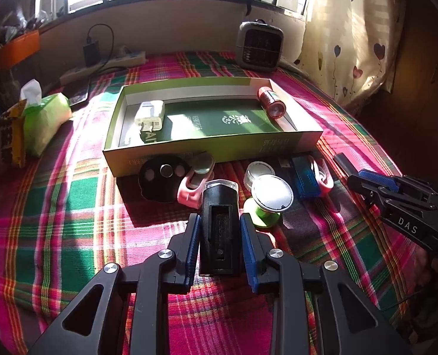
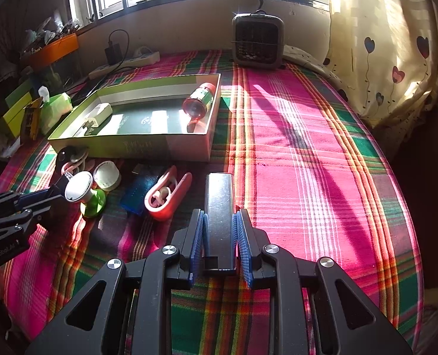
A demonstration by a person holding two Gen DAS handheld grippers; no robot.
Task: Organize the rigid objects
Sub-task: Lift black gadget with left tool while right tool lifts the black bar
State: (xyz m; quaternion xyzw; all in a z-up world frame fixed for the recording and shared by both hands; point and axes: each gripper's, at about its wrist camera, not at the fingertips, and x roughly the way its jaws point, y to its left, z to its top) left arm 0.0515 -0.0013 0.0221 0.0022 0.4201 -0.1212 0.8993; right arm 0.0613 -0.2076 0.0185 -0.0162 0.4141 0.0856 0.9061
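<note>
1. Plaid cloth [image 2: 307, 153], pink/green/red, covers the whole work surface; sun stripes across it.
2. Green open box [image 1: 307, 136] sits mid-cloth, long side facing the grippers. Inside: white plug adapter [image 1: 150, 115] at the left end, red-capped cylinder with green label [image 1: 270, 100] lying on its side at the right end.
3. Small grey heater/fan unit [image 2: 257, 41] stands behind the box, under the window.
4. Green tissue pack [image 1: 46, 121] and yellow snack bag [image 1: 7, 139] on the left edge of the cloth.
5. Left gripper [image 1: 220, 230] closed on a black rectangular device with a clear front end [image 1: 219, 222], blue pads pressing both sides, just in front of the box.
6. Right gripper [image 2: 219, 224] closed on a shiny metal rectangular case [image 2: 219, 204], pads tight on both sides, right of the loose-item row.
7. Loose items in front of the box, near each other: black round piece with 3 discs [image 1: 159, 177], pink holder [image 1: 192, 186], green-based round mirror [image 1: 270, 196], white round lid [image 1: 259, 171], blue translucent block [image 1: 306, 180], pink clip case [image 2: 165, 198].
</note>
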